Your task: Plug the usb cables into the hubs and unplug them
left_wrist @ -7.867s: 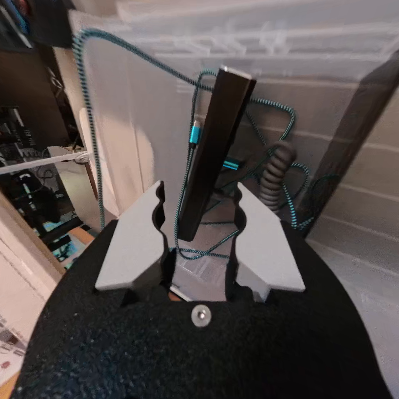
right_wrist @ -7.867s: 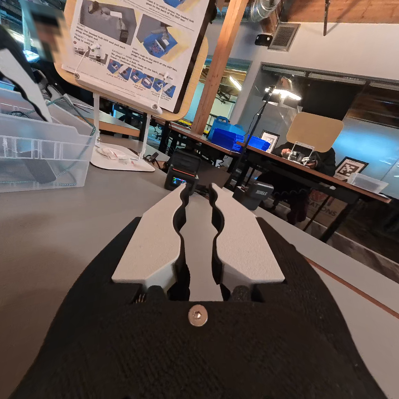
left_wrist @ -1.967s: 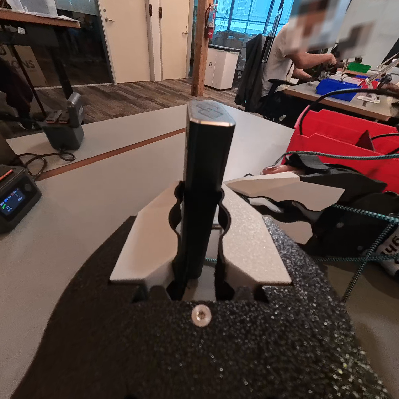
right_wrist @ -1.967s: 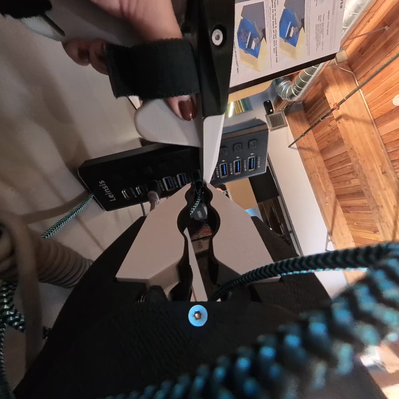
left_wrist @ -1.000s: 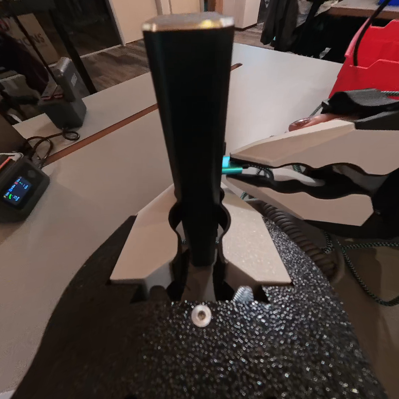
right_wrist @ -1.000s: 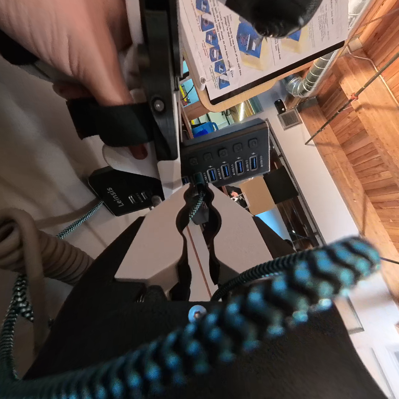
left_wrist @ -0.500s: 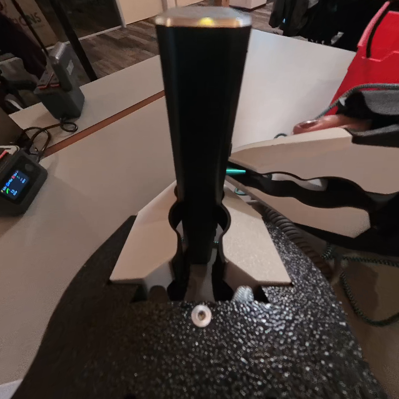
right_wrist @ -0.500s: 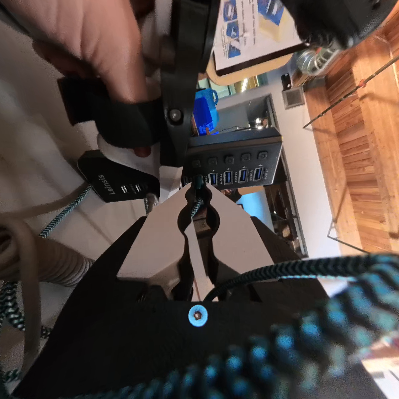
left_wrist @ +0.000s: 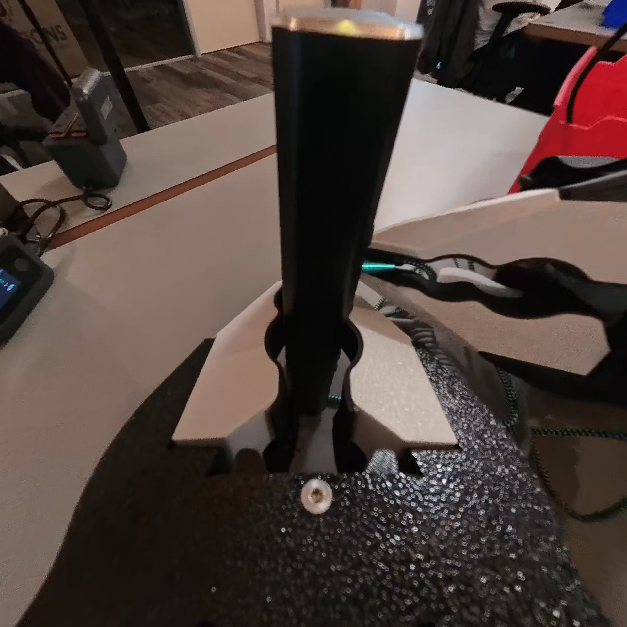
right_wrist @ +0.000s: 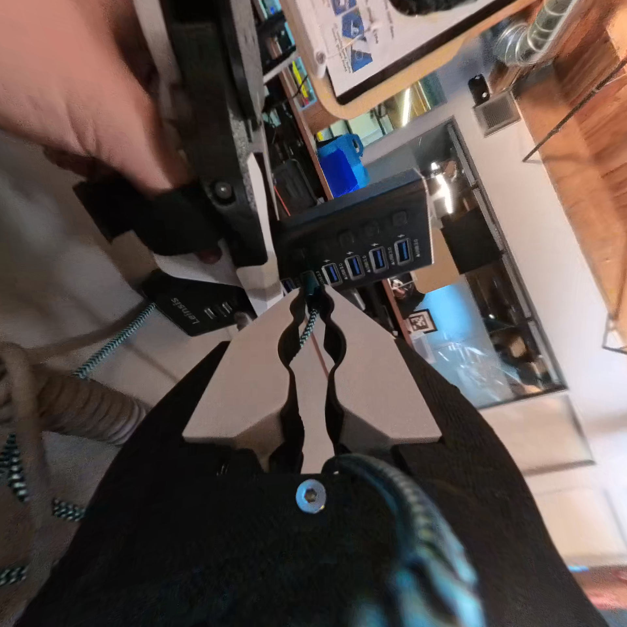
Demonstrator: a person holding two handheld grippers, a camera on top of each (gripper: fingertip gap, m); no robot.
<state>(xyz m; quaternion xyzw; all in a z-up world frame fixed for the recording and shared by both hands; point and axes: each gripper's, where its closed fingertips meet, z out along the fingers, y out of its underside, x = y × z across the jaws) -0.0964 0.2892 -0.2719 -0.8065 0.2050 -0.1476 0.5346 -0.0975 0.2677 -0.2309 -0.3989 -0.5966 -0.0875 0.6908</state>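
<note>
Left gripper (left_wrist: 314, 342): you pinch the black hub (left_wrist: 334, 190) upright between its fingers.
Right gripper (right_wrist: 310, 298): jaws look slightly spread around the teal plug (right_wrist: 310, 288), which sits in a hub port.
Risk: pull back crooked and the braided cable (right_wrist: 307, 327) snags, tilting the hub.
Surface: pale grey table (left_wrist: 135, 288).
Room: workshop, red bin (left_wrist: 590, 135) nearby.

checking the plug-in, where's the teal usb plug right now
In the right wrist view, the teal usb plug sits in a port of the black hub, just beyond the right hand-held gripper tips.
</note>
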